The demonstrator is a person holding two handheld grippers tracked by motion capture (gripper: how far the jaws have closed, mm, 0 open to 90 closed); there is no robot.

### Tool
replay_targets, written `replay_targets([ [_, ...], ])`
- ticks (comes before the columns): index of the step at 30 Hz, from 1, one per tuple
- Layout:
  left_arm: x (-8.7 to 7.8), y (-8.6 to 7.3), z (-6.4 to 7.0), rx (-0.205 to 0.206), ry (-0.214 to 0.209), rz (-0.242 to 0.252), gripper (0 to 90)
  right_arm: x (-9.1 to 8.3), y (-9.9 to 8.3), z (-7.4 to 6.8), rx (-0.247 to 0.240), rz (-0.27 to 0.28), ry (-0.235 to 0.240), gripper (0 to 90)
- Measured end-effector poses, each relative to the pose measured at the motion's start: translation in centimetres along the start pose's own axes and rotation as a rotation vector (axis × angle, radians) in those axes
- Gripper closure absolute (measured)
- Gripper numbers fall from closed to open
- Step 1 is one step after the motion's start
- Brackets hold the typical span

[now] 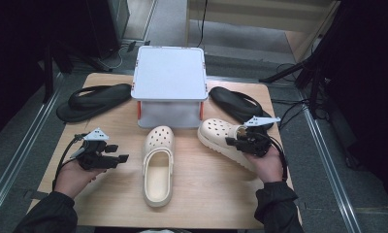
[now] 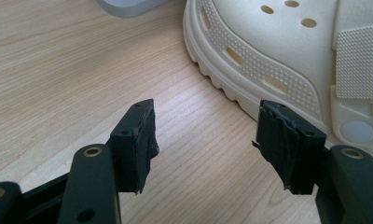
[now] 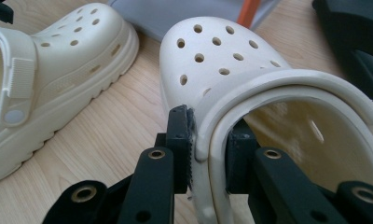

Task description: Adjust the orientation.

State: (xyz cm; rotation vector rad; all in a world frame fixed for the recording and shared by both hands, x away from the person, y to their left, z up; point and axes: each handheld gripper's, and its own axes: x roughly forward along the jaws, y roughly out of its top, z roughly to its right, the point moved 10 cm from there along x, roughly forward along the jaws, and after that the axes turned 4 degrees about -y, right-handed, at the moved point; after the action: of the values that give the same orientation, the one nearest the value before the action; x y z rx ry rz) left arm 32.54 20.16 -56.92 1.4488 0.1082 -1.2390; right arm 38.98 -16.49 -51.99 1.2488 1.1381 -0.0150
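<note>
Here, two cream clogs [image 1: 157, 165] [image 1: 223, 137], two black sandals [image 1: 92, 100] [image 1: 240, 105]

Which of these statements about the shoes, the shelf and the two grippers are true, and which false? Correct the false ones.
1. The right gripper is shut on the rim of a cream clog. True.
2. The left gripper grips the middle clog. False: it is open, beside that clog.
3. A black flip-flop lies on each side of the grey shelf. True.
4. Both clogs stand on top of the shelf. False: they rest on the table.
</note>
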Motion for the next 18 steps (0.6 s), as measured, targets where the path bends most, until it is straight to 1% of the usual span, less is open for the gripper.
replay_targets([
  [6,-0.1,-0.2,0.0,-0.002,0.006,0.003,38.1,1.3,0.7,-1.8,-0.029,-0.006,0.014,76.6],
  [10,-0.1,-0.3,0.0,-0.005,0.003,-0.003,38.1,2.2,1.0,-2.9,-0.031,-0.018,0.019,76.6],
  [12,-0.2,-0.5,0.0,-0.003,0.006,-0.005,38.1,2.8,1.2,-3.4,-0.04,-0.02,0.023,76.5],
  [18,-0.3,-0.6,-0.1,-0.008,0.01,-0.001,38.1,3.5,1.4,-4.2,-0.053,-0.025,0.032,76.4],
])
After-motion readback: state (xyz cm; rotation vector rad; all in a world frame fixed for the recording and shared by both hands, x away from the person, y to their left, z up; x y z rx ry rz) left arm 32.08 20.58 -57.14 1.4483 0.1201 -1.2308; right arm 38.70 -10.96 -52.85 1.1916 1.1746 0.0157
